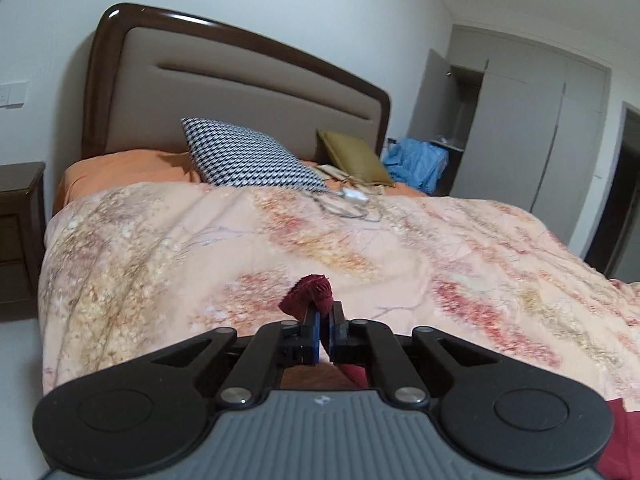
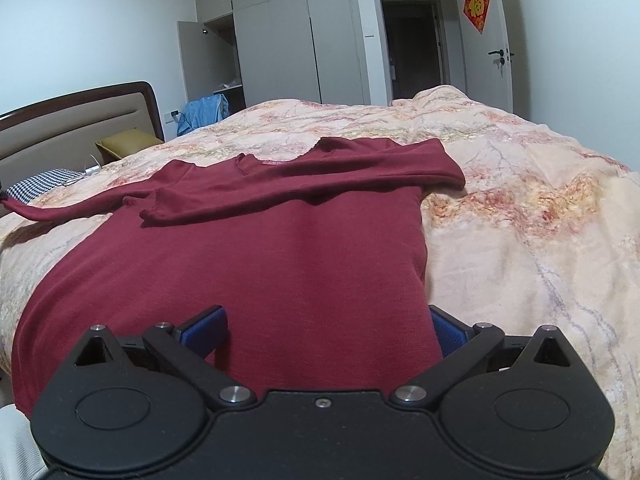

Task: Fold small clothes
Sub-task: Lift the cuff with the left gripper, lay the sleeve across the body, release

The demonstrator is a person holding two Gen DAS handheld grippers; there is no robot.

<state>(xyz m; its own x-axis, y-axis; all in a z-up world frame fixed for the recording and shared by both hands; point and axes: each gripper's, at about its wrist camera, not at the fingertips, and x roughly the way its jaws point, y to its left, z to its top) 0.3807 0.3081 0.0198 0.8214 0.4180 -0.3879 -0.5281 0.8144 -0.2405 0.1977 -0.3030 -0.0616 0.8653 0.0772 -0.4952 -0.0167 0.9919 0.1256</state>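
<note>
A dark red long-sleeved sweater (image 2: 280,248) lies flat on the floral bedspread (image 2: 520,220). One sleeve (image 2: 320,184) is folded across its chest. The other sleeve (image 2: 60,210) stretches out to the left edge of the right wrist view. My left gripper (image 1: 326,312) is shut on that sleeve's cuff (image 1: 310,290), which bunches up above the blue pads and is held a little above the bedspread (image 1: 200,248). My right gripper (image 2: 326,320) stands open at the sweater's lower hem, with the cloth lying between its wide-apart blue fingers (image 2: 208,326).
A padded headboard (image 1: 240,92) closes the far end of the bed. A checked pillow (image 1: 248,156), an olive pillow (image 1: 352,156) and a white charger with cable (image 1: 354,196) lie near it. A dark nightstand (image 1: 20,232) stands left, a grey wardrobe (image 2: 280,40) and a doorway (image 2: 416,48) beyond.
</note>
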